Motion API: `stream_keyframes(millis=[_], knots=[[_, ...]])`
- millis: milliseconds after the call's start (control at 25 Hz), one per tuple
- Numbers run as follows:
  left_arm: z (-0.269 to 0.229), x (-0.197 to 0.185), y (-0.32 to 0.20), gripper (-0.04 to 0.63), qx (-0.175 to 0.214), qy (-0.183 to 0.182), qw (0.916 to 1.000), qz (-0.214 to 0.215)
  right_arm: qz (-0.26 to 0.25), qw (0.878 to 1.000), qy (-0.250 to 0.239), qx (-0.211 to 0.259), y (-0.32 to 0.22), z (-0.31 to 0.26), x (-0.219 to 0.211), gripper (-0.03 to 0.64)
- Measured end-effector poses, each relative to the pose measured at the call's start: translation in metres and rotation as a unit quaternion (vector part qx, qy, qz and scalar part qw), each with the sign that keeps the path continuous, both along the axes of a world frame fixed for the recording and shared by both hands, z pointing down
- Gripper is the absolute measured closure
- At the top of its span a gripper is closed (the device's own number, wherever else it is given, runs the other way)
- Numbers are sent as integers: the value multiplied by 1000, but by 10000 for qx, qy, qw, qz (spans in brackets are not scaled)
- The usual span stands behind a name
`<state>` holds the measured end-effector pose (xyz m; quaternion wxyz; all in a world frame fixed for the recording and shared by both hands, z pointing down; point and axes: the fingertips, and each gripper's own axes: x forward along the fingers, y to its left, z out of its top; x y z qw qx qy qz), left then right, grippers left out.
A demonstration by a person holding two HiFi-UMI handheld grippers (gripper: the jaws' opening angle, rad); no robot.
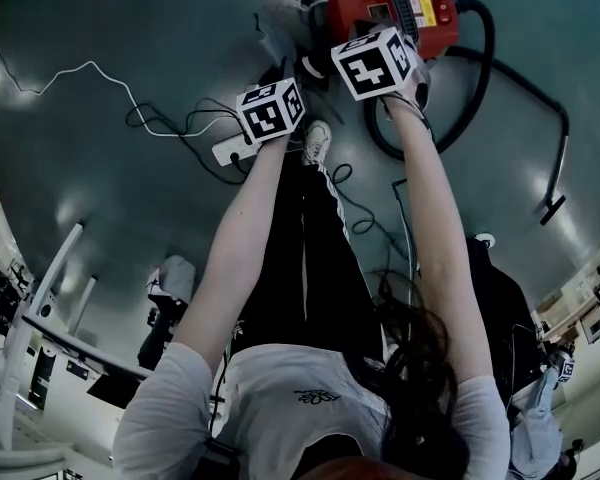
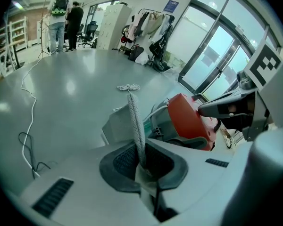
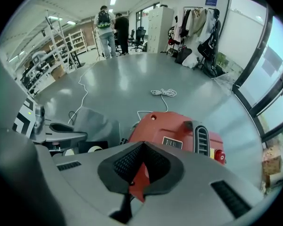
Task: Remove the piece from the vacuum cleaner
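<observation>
The red vacuum cleaner [image 1: 390, 3] [image 3: 179, 131] [image 2: 191, 121] sits on the grey floor ahead of the person's feet. A grey bag-like piece [image 2: 115, 126] [image 3: 92, 124] lies against its left side. My left gripper [image 1: 272, 108] [image 2: 141, 161] is shut on a thin, dotted grey mesh strip [image 2: 136, 119] that stands up out of its pads; whether the strip joins the grey piece is hidden. My right gripper [image 1: 380, 63] [image 3: 141, 166] hangs over the vacuum's near edge, its pads closed with a red part of the casing showing between them.
A black hose [image 1: 485, 63] loops right of the vacuum to a nozzle [image 1: 552, 208]. A white power strip [image 1: 235, 148] and cables [image 1: 170, 123] lie left of the feet. A coiled white cord [image 3: 163, 92] lies beyond. Two people [image 2: 66, 18] stand far back near shelves.
</observation>
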<state>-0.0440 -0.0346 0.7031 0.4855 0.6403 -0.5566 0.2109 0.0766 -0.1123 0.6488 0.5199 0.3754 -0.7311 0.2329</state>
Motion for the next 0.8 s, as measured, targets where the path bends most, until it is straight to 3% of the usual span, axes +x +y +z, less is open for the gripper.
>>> stream_keyframes(millis=[160, 360, 560, 720, 800], knots=[[2, -3, 6, 578, 8, 148, 9997, -182, 151, 9997, -147, -102, 0, -1, 0, 603], [5, -9, 6, 578, 20, 214, 9993, -302, -56, 10000, -39, -22, 0, -3, -3, 603], [2, -7, -15, 578, 57, -250, 9977, 625, 21, 10000, -32, -5, -1, -6, -4, 603], [-2, -1, -37, 578, 212, -579, 9856, 1574, 5, 9999, -124, -36, -1, -4, -3, 603], [1, 0, -39, 578, 193, -537, 9835, 1715, 85, 9998, -111, -144, 2, -3, 2, 603]])
